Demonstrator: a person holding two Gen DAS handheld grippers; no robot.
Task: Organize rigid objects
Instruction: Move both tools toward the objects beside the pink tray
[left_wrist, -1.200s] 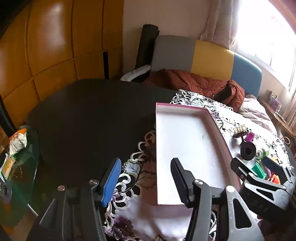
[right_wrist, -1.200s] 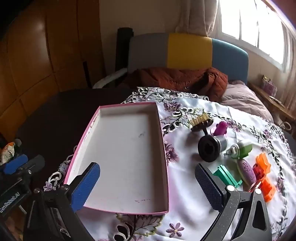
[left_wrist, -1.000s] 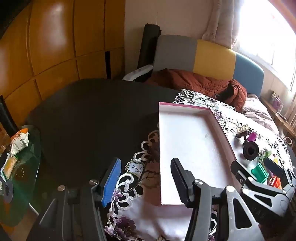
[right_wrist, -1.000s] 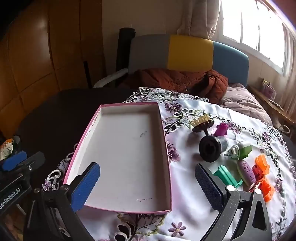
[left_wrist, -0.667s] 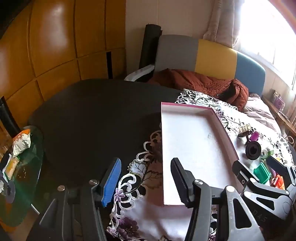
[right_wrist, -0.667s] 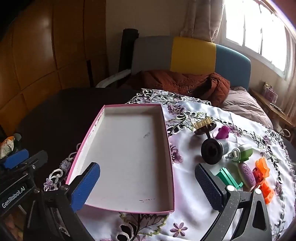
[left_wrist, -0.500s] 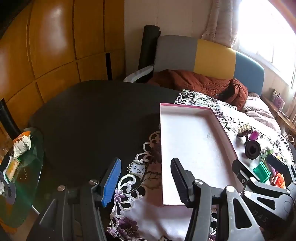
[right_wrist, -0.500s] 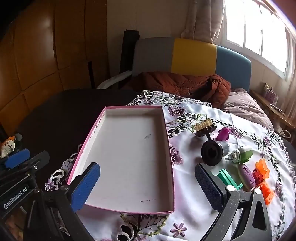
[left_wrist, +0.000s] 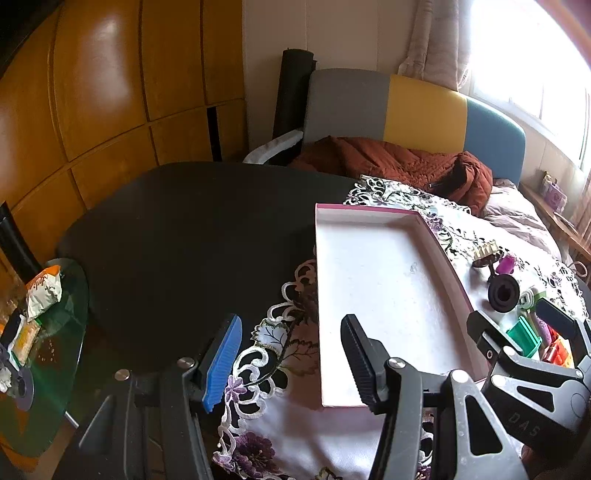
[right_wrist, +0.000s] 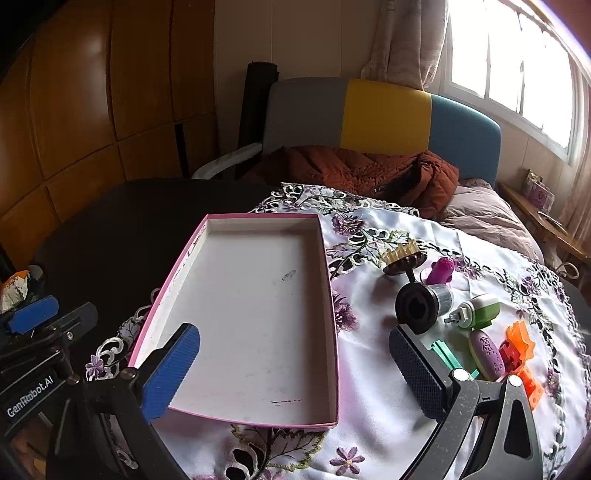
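Observation:
An empty pink-rimmed white box (right_wrist: 207, 236) lies on the floral tablecloth; it also shows in the left wrist view (left_wrist: 439, 240). To its right lie small objects: a black cylinder (right_wrist: 417, 306), a brown comb-like piece (right_wrist: 404, 254), a magenta piece (right_wrist: 441, 269), a green and white bottle (right_wrist: 478, 310), a teal clip (right_wrist: 445, 354), a purple oval (right_wrist: 485, 354) and an orange clip (right_wrist: 519, 347). My right gripper (right_wrist: 291, 373) is open and empty over the box's near end. My left gripper (left_wrist: 291, 358) is open and empty at the box's left near corner.
A dark round table (left_wrist: 184, 229) carries the tablecloth (right_wrist: 388, 424). A glass side table (left_wrist: 48, 354) with snack packets stands at the far left. A sofa with a rust blanket (right_wrist: 362, 170) is behind, wooden panels to the left.
Both grippers have drifted slightly; the box and objects sit a little further right and higher in view. Both jaws stay open.

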